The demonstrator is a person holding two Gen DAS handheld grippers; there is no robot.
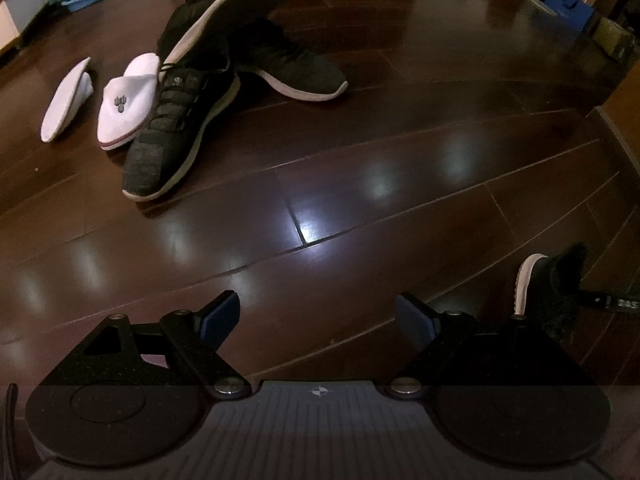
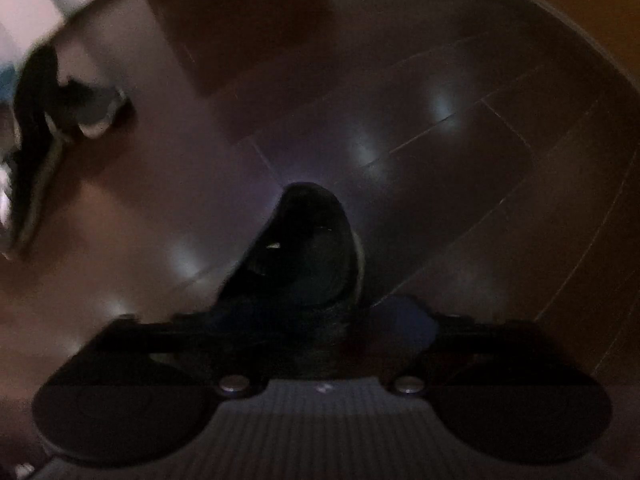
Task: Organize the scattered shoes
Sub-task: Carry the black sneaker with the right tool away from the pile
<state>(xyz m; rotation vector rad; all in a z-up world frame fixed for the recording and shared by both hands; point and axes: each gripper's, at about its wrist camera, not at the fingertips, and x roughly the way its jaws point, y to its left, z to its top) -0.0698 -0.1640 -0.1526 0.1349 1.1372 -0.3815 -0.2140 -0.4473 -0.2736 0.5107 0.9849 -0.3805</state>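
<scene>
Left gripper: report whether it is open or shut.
Open. The left gripper has its blue-padded fingers spread wide, with only bare floor between them.

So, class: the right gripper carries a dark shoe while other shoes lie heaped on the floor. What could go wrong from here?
1. The right gripper seems to pinch only one end of the dark carried shoe, so it might swing or slip.
2. A black white-soled sneaker leans tilted on the grey knit sneaker; pulling one may topple the other onto the white slippers.
</scene>
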